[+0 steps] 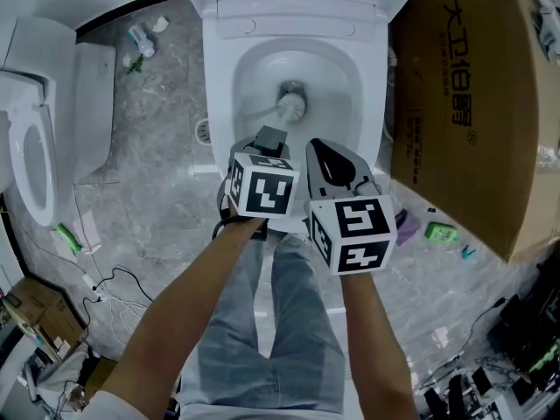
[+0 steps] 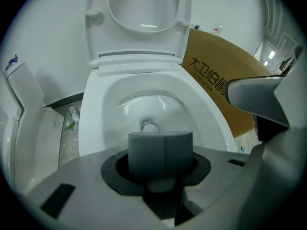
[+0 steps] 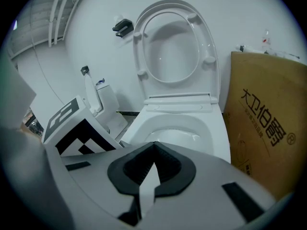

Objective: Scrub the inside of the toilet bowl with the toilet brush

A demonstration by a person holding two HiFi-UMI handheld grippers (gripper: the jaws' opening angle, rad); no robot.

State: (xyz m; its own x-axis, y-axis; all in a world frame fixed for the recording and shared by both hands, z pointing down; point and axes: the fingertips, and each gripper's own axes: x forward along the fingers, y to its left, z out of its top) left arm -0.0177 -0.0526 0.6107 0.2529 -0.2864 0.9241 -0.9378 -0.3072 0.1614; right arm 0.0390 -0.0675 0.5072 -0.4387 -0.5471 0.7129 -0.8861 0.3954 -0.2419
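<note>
My left gripper point(image 2: 160, 153) is clamped on the grey handle of the toilet brush point(image 1: 291, 105), whose white head sits low in the toilet bowl point(image 1: 220, 86), by the drain. My right gripper point(image 3: 152, 166) hovers just beside it, jaws together on nothing (a cardboard box point(image 1: 472, 103) stands right of the toilet).

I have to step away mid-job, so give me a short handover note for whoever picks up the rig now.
The left gripper has its jaws shut on the toilet brush handle.
The right gripper has its jaws shut on nothing, beside the left one over the front rim.
The brush head rests at the bottom of the toilet bowl.
Done: brush is in the bowl.
Left: scrub the walls; how much is scrubbed cannot be told.
</note>
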